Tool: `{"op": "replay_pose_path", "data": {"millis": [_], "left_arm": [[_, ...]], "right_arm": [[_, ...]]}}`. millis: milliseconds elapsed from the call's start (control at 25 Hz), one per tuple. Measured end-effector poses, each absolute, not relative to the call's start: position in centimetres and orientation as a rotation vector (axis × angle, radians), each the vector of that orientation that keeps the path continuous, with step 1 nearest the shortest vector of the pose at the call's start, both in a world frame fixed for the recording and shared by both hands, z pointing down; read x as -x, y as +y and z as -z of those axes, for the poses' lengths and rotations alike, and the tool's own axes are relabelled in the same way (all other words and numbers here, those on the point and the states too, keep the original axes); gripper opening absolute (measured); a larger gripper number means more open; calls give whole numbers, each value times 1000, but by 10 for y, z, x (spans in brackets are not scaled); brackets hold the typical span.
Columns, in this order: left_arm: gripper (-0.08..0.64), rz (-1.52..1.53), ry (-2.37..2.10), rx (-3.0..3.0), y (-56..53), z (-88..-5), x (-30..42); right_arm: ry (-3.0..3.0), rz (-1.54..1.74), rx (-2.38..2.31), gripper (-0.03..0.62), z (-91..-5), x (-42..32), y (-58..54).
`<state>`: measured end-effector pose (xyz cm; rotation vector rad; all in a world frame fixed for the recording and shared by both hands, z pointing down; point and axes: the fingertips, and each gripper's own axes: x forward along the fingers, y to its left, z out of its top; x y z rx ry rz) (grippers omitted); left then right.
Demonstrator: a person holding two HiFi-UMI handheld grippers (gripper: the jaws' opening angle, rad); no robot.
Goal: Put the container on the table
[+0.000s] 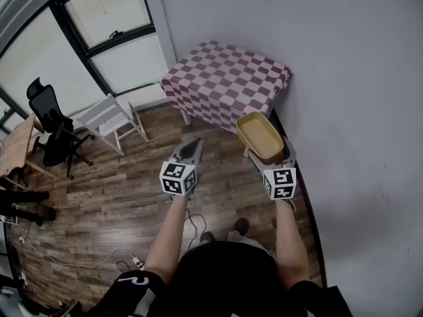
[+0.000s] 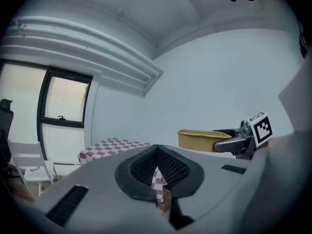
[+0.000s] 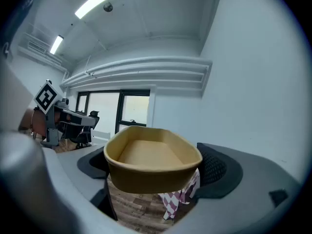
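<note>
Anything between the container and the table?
Nothing visible. The container, held in the right gripper, hangs near the table's front corner, with only floor below. Nothing sits on the checkered top. The white chair stands well off to the left.

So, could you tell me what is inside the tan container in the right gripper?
Nothing shows inside the container: its floor is bare. Its near wall hides the closest strip of floor.

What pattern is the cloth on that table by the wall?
Dark red and white checks; the tablecloth shows best in the head view.
</note>
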<state>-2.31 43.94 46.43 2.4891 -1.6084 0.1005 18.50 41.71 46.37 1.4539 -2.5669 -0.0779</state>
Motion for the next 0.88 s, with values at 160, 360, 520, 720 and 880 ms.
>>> {"op": "replay_pose_path", "data": {"millis": [160, 360, 520, 720, 880], "left_arm": [[25, -125, -1587, -2504, 423, -469, -1], [25, -146, -1574, -2508, 401, -474, -25], [25, -160, -1570, -2512, 381, -478, -42], [25, -185, -1578, -2514, 359, -486, -60], [25, -208, -1576, -2512, 344, -491, -72]], "right_arm": [[-2568, 80, -1451, 543, -468, -199, 405], [-2566, 64, -1437, 543, -475, -220, 386], [-2568, 58, -1431, 543, -478, -235, 366], [-2583, 51, -1428, 543, -481, -251, 343], [-2586, 45, -1424, 543, -482, -261, 328]]}}
